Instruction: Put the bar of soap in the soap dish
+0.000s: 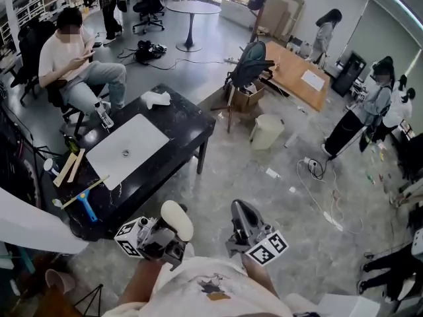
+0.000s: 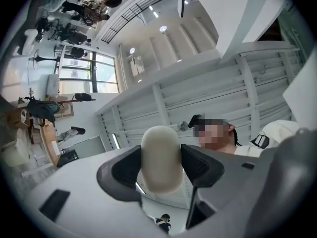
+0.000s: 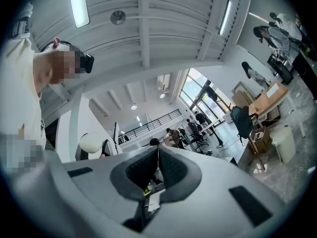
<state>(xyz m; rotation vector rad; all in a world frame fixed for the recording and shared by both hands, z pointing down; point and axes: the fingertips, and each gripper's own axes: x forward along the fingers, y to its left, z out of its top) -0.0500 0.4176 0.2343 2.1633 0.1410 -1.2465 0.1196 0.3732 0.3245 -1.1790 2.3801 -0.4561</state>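
The left gripper (image 1: pixel 170 242) is clamped on the cream, oval, matt-surfaced bar of soap (image 1: pixel 177 218). In the left gripper view, we see the two dark, ribbed jaw pads pressing the bar's lower half from either side. Its rounded upper end stands clear above them. The bar is smooth, with soft edges and no visible print.

The right gripper (image 1: pixel 239 207) holds nothing. In the right gripper view, its dark textured pads meet along a thin seam. Both grippers point upward, close to the person's chest. They are over the grey mottled floor, just off the near corner of the black, white-veined rectangular table (image 1: pixel 178 127).

On the table lies a flat white rectangular slab (image 1: pixel 135 147) with rounded corners and a small dark spot at its centre. Nothing rests on it. Near the far edge sits a small white irregular object (image 1: pixel 156 98), too small to identify. We cannot tell which item is the soap dish. At the left end lie pale wooden strips (image 1: pixel 71 166) and a blue-handled tool (image 1: pixel 86 205).

On the floor beyond the table stand a cream cylindrical bin (image 1: pixel 268 132) and a brown cardboard box (image 1: pixel 248 99). We cannot make out their contents.
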